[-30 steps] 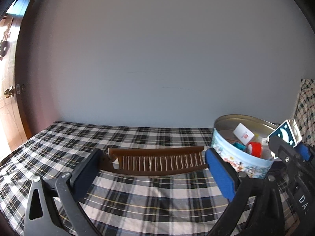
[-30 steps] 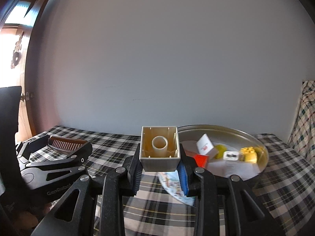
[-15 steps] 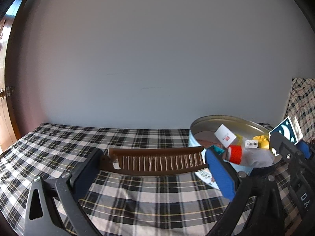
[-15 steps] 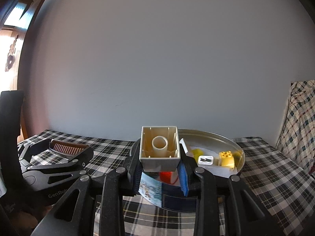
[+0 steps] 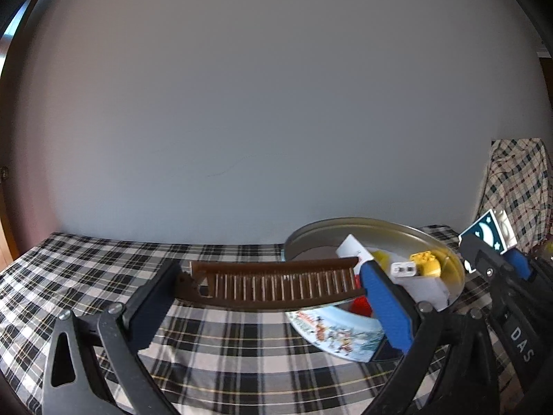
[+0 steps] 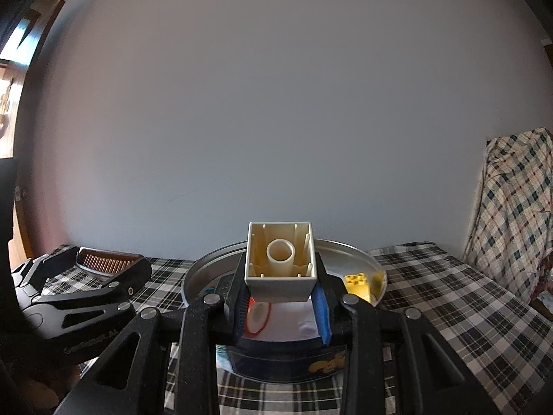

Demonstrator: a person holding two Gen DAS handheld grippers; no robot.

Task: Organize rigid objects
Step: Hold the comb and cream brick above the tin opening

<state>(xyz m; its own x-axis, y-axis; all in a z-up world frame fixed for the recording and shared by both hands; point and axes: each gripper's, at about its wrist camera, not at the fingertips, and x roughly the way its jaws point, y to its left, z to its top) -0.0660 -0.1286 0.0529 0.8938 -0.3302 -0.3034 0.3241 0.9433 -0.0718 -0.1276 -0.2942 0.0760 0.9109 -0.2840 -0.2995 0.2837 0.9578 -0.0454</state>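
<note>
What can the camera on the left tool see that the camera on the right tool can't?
Only the left view shows the white card and a small white piece inside the tin, plus the cartoon print on the tin's side. Only the right view shows the hollow underside of the cream block that the right tool grips. Both show the round tin, the yellow block in it, the brown comb clamped in the left tool, the plaid cloth and the grey wall.

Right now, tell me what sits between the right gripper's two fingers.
A cream hollow plastic block, clamped between the fingers, open underside facing the right wrist camera, above the round metal tin.
</note>
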